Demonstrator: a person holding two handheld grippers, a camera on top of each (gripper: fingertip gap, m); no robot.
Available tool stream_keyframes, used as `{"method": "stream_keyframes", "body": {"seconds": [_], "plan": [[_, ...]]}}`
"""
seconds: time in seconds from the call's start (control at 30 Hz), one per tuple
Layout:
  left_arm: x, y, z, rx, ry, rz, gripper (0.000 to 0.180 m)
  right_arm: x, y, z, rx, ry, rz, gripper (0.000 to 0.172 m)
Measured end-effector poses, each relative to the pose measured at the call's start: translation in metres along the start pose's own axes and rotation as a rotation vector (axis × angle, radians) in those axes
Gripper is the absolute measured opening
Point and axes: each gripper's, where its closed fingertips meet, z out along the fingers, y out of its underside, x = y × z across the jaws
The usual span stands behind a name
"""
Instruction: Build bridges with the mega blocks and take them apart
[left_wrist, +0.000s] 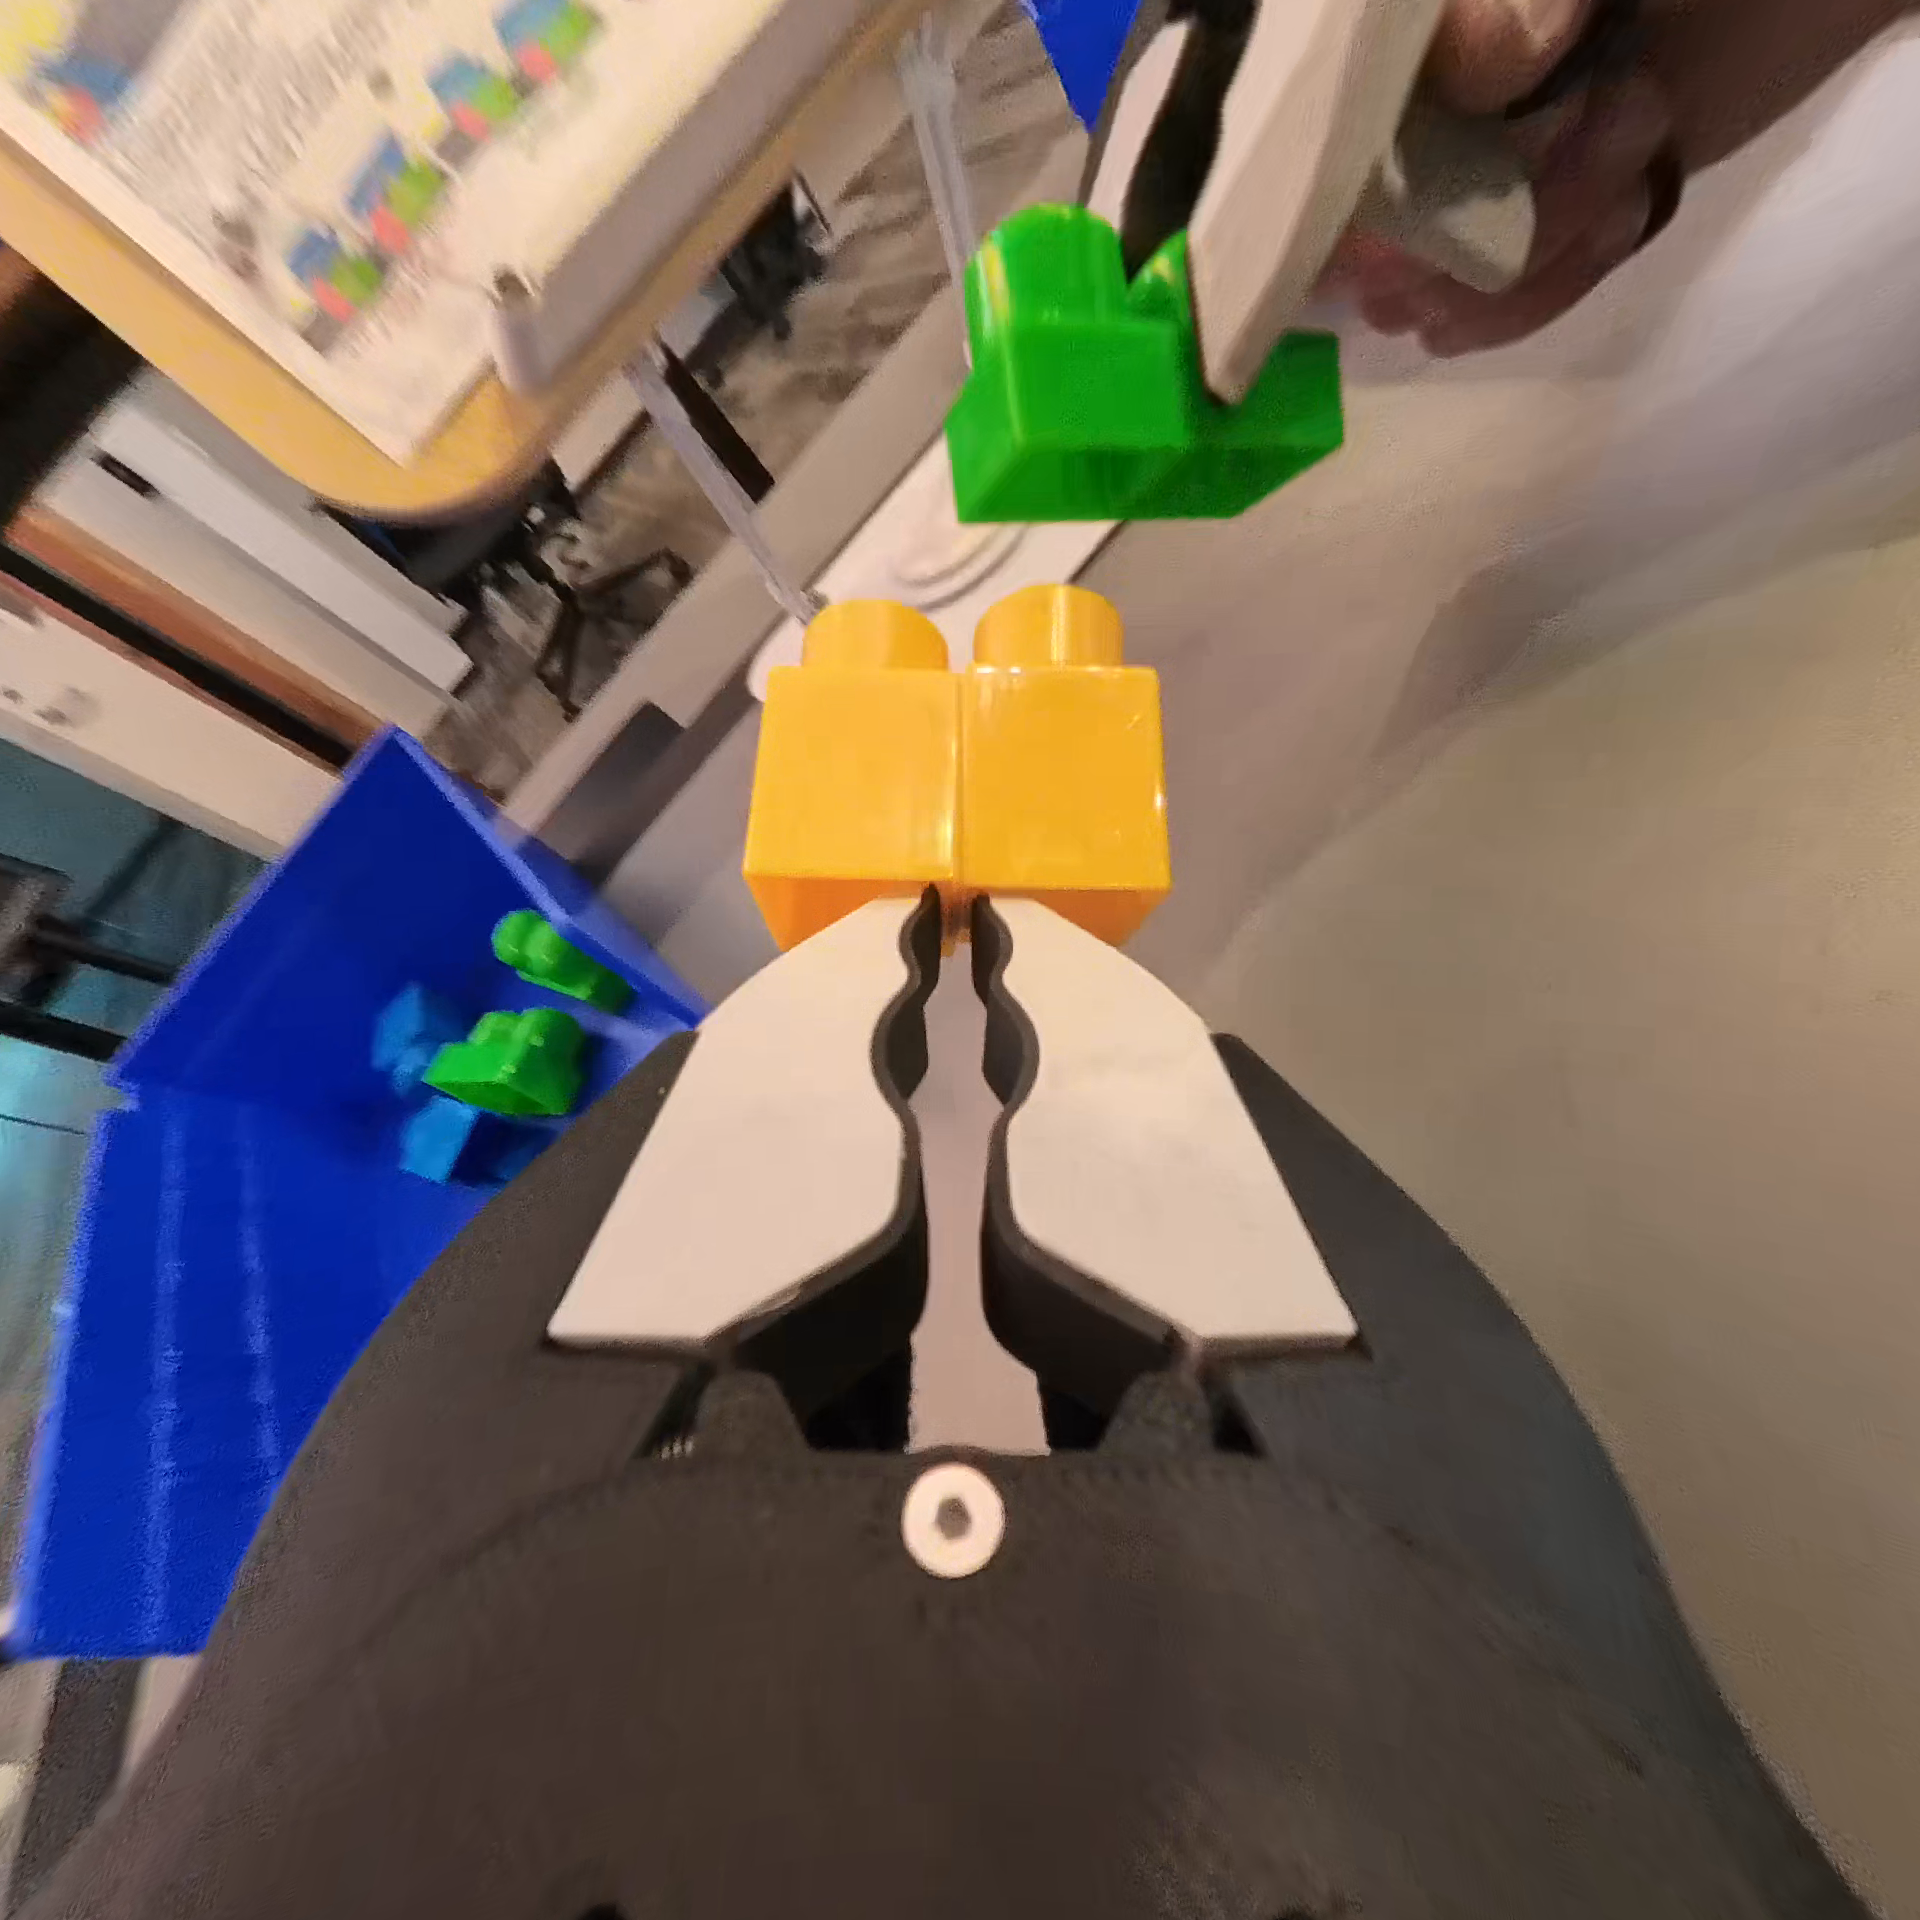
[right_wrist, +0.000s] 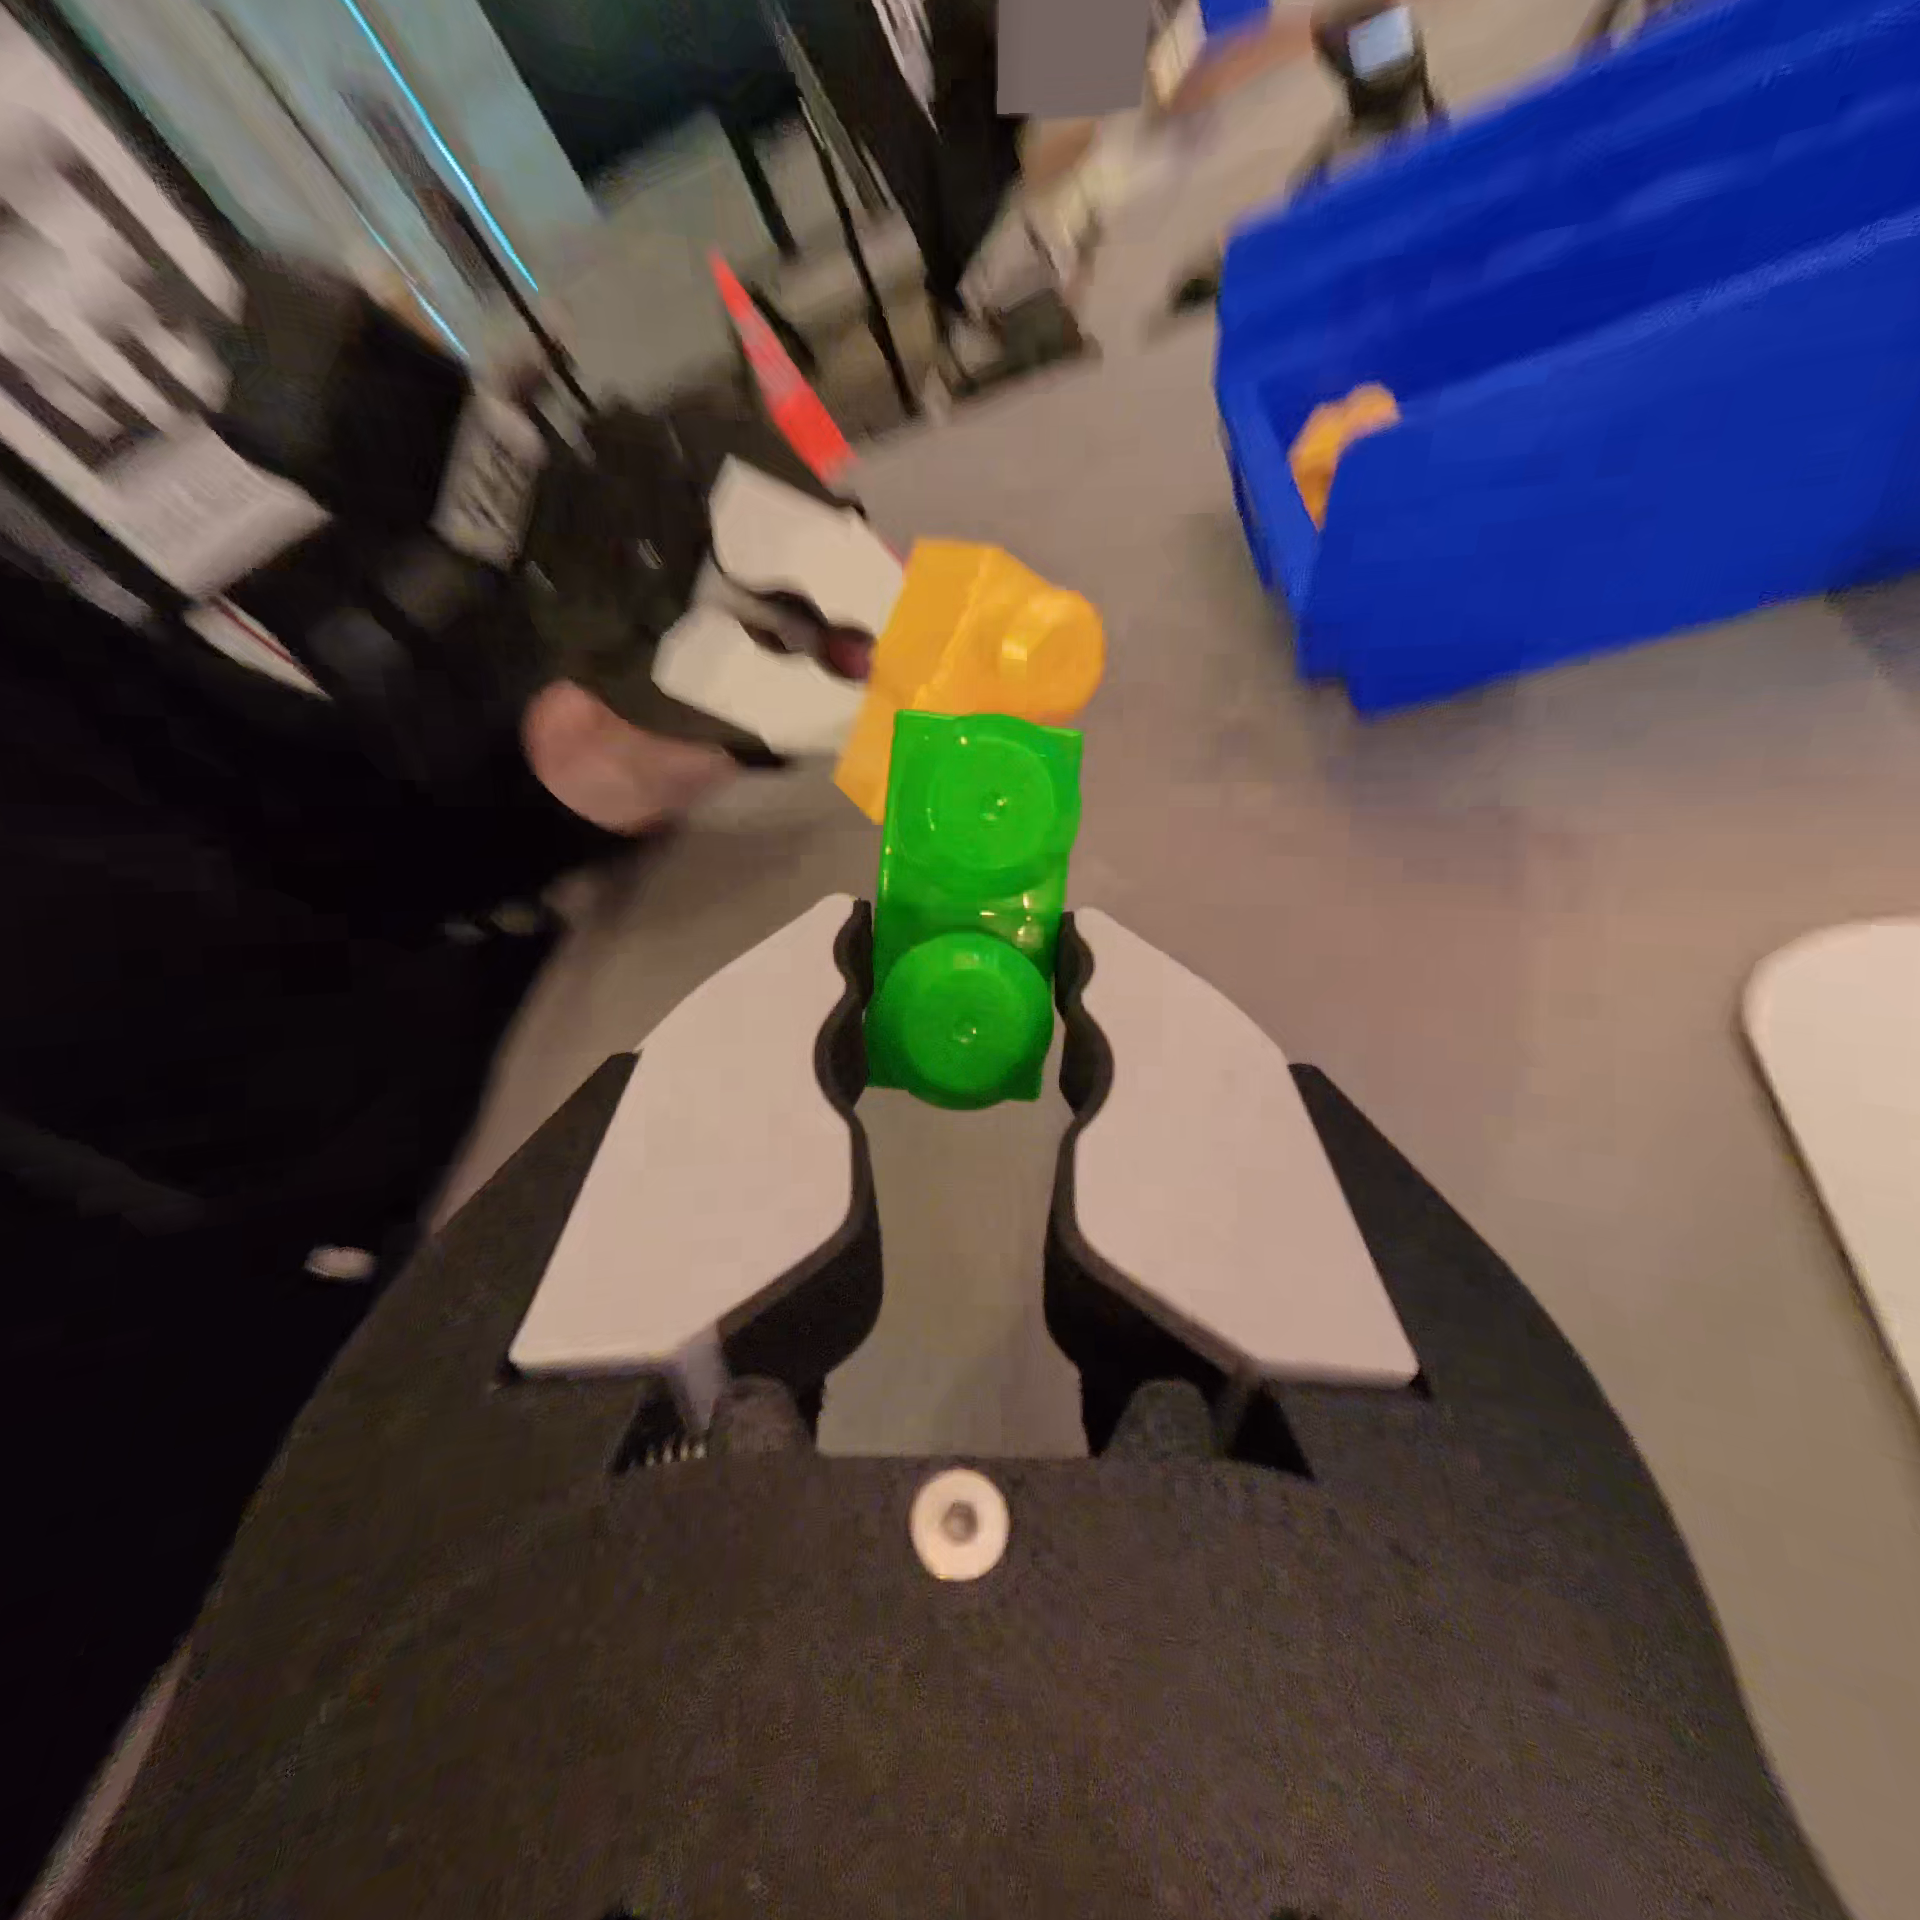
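Clearly, two blocks are held off the grey table (right_wrist: 1351, 935), one by each gripper. A yellow block (left_wrist: 956, 790) with two studs on top is gripped from below by the left gripper (left_wrist: 956, 920), whose jaws are drawn nearly together on a thin wall at the underside of the block; the dark pads (left_wrist: 920, 935) are seen pressed against that wall. A green block (right_wrist: 971, 904), also with two studs, is clamped by the right gripper (right_wrist: 961, 977), with the jaws set to the width of the block and the pads (right_wrist: 847, 977) laid against its two long sides near the closer stud. In the left wrist view the green block is seen above and to the right of the yellow one, apart from it, and part of a hand (left_wrist: 1538, 156) is seen behind the right gripper. A blue bin (left_wrist: 312, 1143) stands on the table to the left and contains further green and blue blocks (left_wrist: 499, 1060). In the right wrist view another blue bin (right_wrist: 1610, 416) is seen at upper right, with a yellow piece (right_wrist: 1340, 436) inside it.
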Motion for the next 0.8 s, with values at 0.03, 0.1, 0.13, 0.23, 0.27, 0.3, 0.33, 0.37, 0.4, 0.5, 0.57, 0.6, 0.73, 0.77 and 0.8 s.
{"method": "stream_keyframes", "body": {"seconds": [0.03, 0.1, 0.13, 0.23, 0.27, 0.3, 0.33, 0.37, 0.4, 0.5, 0.57, 0.6, 0.73, 0.77, 0.8], "plan": [[-0.003, -0.007, -0.004, 0.022, -0.016, 0.023, 0.005, -0.004, -0.012, -0.004, 0.090, -0.060, 0.031, 0.034], [-0.006, -0.022, -0.010, 0.069, -0.029, 0.070, 0.005, -0.001, -0.027, -0.007, 0.209, -0.091, 0.103, 0.034], [-0.007, -0.029, -0.012, 0.080, -0.040, 0.101, 0.005, -0.006, -0.032, -0.007, 0.257, -0.143, 0.132, 0.034], [-0.009, -0.044, -0.015, 0.082, -0.082, 0.218, 0.005, -0.011, -0.038, 0.000, 0.321, -0.209, 0.206, 0.034], [-0.010, -0.047, -0.015, 0.076, -0.099, 0.245, 0.005, -0.015, -0.040, 0.002, 0.335, -0.239, 0.225, 0.034], [-0.011, -0.050, -0.015, 0.082, -0.103, 0.264, 0.005, -0.015, -0.043, 0.002, 0.367, -0.249, 0.247, 0.034], [-0.011, -0.051, -0.015, 0.083, -0.102, 0.273, 0.005, -0.017, -0.045, 0.001, 0.383, -0.267, 0.263, 0.034], [-0.011, -0.052, -0.015, 0.080, -0.110, 0.290, 0.005, -0.018, -0.046, 0.000, 0.388, -0.273, 0.265, 0.034], [-0.011, -0.052, -0.015, 0.075, -0.120, 0.312, 0.005, -0.018, -0.047, 0.000, 0.389, -0.268, 0.260, 0.034], [-0.008, -0.053, -0.013, 0.063, -0.112, 0.337, 0.005, -0.022, -0.048, 0.000, 0.395, -0.266, 0.236, 0.034], [-0.005, -0.054, -0.011, 0.057, -0.113, 0.357, 0.005, -0.024, -0.045, 0.004, 0.372, -0.258, 0.211, 0.034], [-0.005, -0.054, -0.011, 0.050, -0.122, 0.364, 0.005, -0.026, -0.045, 0.006, 0.371, -0.254, 0.197, 0.034], [-0.004, -0.056, -0.011, 0.058, -0.116, 0.375, 0.005, -0.028, -0.044, 0.005, 0.366, -0.240, 0.161, 0.034], [-0.003, -0.056, -0.011, 0.057, -0.111, 0.378, 0.005, -0.029, -0.044, 0.005, 0.364, -0.243, 0.160, 0.034], [-0.003, -0.055, -0.011, 0.058, -0.103, 0.379, 0.005, -0.030, -0.043, 0.005, 0.357, -0.245, 0.157, 0.034]]}}
